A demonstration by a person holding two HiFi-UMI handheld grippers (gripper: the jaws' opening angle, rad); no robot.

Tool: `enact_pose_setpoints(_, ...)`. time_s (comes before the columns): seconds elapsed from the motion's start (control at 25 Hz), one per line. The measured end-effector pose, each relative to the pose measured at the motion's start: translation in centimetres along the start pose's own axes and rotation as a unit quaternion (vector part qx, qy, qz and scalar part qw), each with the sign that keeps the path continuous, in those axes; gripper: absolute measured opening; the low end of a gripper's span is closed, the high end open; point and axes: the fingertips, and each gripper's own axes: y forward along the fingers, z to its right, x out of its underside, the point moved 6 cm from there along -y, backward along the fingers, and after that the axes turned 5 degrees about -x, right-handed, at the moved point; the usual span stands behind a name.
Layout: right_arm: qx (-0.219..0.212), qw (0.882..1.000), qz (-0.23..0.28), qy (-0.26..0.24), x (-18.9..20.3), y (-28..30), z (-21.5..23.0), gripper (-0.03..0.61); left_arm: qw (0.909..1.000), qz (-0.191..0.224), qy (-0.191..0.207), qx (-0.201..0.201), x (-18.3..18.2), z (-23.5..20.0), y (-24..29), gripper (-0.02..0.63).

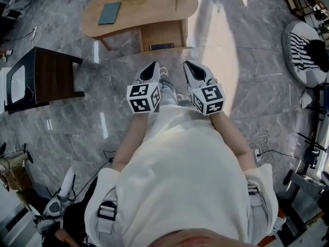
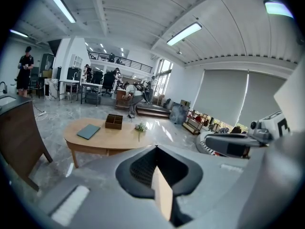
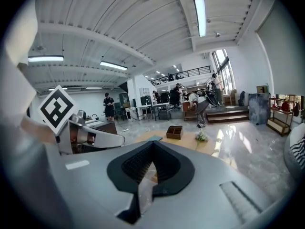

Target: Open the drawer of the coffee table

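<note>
The person stands on the marble floor (image 1: 241,86) well back from the low oval bench (image 1: 149,15), with both tools held level at the waist and pointing at it, a carrying pose and not a working one, since nothing is within reach. The left gripper (image 1: 154,66) has its fingers drawn together to a point with nothing between them, and the right gripper (image 1: 188,65) is the same; each gripper's own view shows only a thin slit between the pads. The drawer (image 1: 162,35) sits under the bench top at its near right side, well apart from both pairs of fingers and straight ahead of them. From here I cannot tell whether it is pulled out or pushed home, so this stance fits either walking up to it or having stepped away.
</note>
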Motion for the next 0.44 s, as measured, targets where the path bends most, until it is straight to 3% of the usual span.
enact_pose_setpoints(0.44, -0.010, 1.000, 0.001, 0.003, -0.16, 0.77, 0.15, 0.000, 1.0000, 0.004, -0.001, 0.003, -0.41, -0.01, 0.13, 0.002)
